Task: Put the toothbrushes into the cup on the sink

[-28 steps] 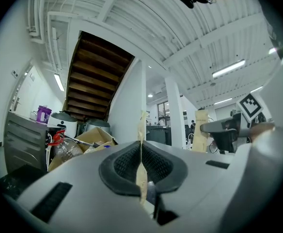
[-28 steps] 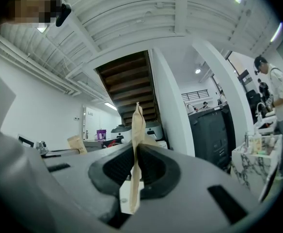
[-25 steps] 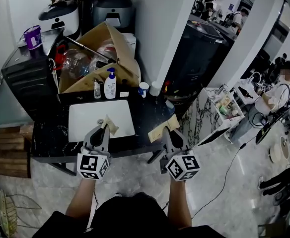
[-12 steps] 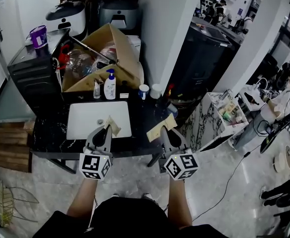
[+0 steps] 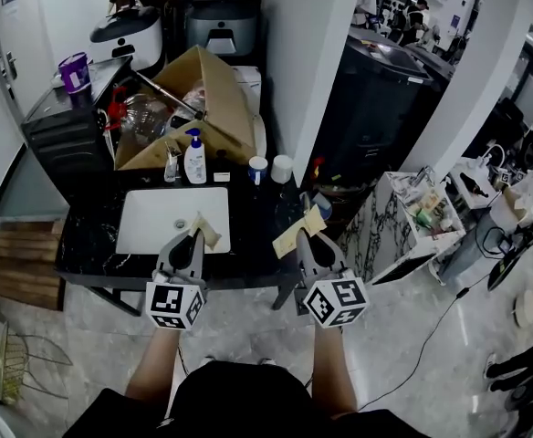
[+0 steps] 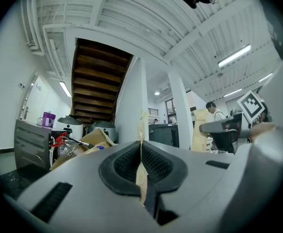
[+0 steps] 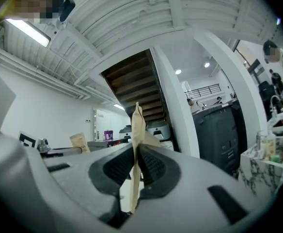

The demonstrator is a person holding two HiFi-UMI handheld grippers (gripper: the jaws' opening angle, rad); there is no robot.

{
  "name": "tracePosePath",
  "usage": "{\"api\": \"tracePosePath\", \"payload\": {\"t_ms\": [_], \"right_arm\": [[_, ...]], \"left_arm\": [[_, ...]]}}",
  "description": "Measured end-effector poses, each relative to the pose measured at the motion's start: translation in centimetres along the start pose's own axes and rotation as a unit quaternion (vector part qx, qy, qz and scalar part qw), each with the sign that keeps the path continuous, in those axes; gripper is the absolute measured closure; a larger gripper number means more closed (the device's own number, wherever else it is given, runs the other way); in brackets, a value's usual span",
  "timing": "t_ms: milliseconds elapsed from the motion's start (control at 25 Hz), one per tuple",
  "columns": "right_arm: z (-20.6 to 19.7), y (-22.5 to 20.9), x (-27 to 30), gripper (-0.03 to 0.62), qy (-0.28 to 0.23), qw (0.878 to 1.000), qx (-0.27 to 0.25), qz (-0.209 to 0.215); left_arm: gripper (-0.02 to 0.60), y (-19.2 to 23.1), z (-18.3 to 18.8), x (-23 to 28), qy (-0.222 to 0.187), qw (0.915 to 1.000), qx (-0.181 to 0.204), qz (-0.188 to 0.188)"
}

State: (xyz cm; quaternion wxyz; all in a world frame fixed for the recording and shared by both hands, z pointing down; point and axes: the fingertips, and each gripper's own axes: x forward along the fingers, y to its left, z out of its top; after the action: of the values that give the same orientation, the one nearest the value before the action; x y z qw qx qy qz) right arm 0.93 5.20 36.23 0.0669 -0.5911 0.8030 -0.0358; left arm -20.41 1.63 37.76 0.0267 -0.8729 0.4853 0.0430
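Observation:
In the head view my left gripper (image 5: 193,238) hangs over the front edge of the white sink (image 5: 157,222), shut on a tan paper-wrapped toothbrush (image 5: 208,233). To its right, over the black counter, my right gripper (image 5: 302,236) is shut on a second tan toothbrush packet (image 5: 285,243). A white cup with a blue band (image 5: 258,169) and a plain white cup (image 5: 282,168) stand at the counter's back. The left gripper view shows that gripper's (image 6: 141,155) pads pinching the packet (image 6: 140,176). In the right gripper view, that gripper (image 7: 135,165) clamps its packet (image 7: 137,125), which sticks up past the tips.
A pump bottle (image 5: 194,161) and a small bottle (image 5: 172,166) stand behind the sink. An open cardboard box (image 5: 214,94) full of clutter sits behind them. A white pillar (image 5: 308,62) rises behind the cups. A marbled cart (image 5: 403,210) stands on the right, a black cabinet (image 5: 66,135) on the left.
The head view has drifted a little, so the sink and counter sit slightly further left. Both grippers stay shut on their packets in much the same place.

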Motion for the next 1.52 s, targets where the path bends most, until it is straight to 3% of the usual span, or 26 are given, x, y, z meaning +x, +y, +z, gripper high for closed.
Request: {"api": "tracePosePath", "payload": {"t_ms": [1080, 1520], "right_arm": [[-0.2, -10.3, -3.3, 0.568, 0.005, 0.999, 0.021, 0.050], [-0.2, -12.9, -5.2, 0.568, 0.010, 0.999, 0.011, 0.051]], "left_arm": [[0.577, -10.1, -0.6, 3.6, 0.015, 0.9982, 0.032, 0.049], [0.577, -13.5, -0.7, 4.3, 0.018, 0.9979, 0.034, 0.051]]}}
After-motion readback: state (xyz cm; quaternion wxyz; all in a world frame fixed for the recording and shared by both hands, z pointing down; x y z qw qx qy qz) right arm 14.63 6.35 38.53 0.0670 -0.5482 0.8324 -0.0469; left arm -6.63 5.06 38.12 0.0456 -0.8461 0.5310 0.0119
